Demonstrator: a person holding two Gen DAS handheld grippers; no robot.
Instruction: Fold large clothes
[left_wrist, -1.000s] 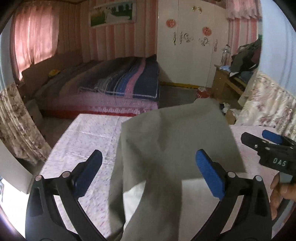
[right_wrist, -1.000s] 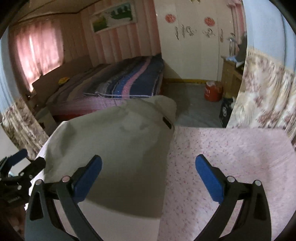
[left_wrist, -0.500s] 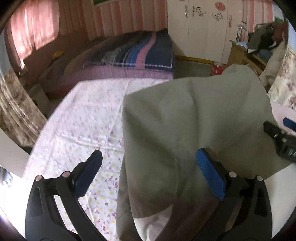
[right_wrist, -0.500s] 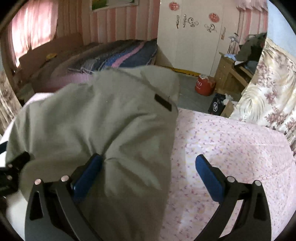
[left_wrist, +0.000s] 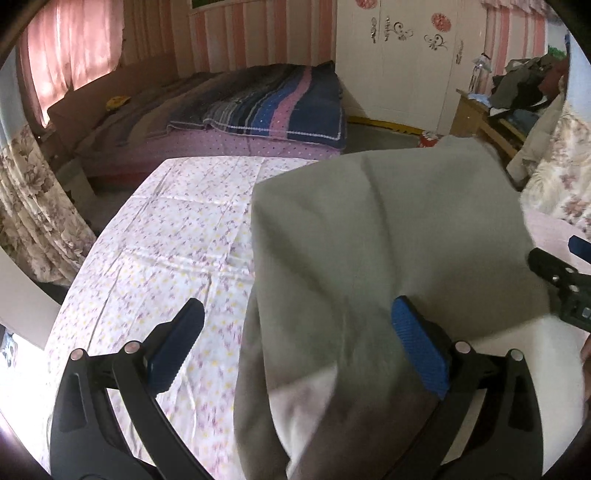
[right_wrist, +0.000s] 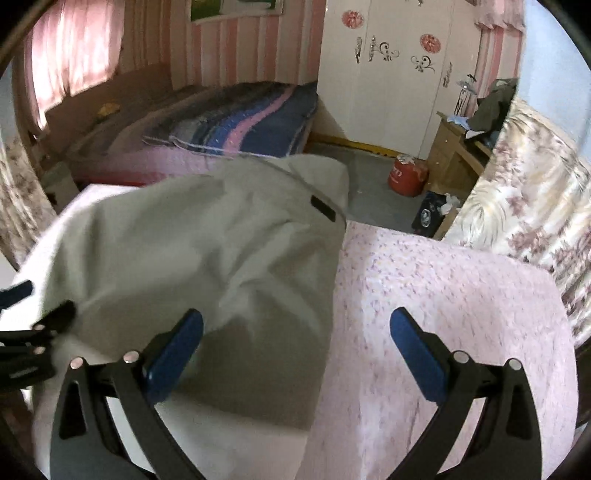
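Left gripper (left_wrist: 295, 343) at 9 o'clock of the garment (left_wrist: 369, 240), fingers spread wide, gripping nothing; left pad (left_wrist: 173, 347) over the flowered cloth of the bench (left_wrist: 166, 229), right pad (left_wrist: 421, 347) over grey-green fabric. Garment across the bench's middle, running toward 12 o'clock, pale lining (left_wrist: 303, 410) exposed near the 6 o'clock edge. Probably light, soft and limp: apt to sag and crease, not to slip or break. Best taken at a hem corner or along a seam, pinching both layers together so the lining does not slide free. Small dark tab (right_wrist: 323, 208) near the 12 o'clock end, possibly a label; nothing legible on it. Right gripper (right_wrist: 295, 354) at 3 o'clock, fingers likewise wide and empty; left pad (right_wrist: 173, 354) above the fabric, right pad (right_wrist: 417, 358) above bare bench. No readable writing on either tool; red decals on the far wardrobe (right_wrist: 391, 74) too small to read.
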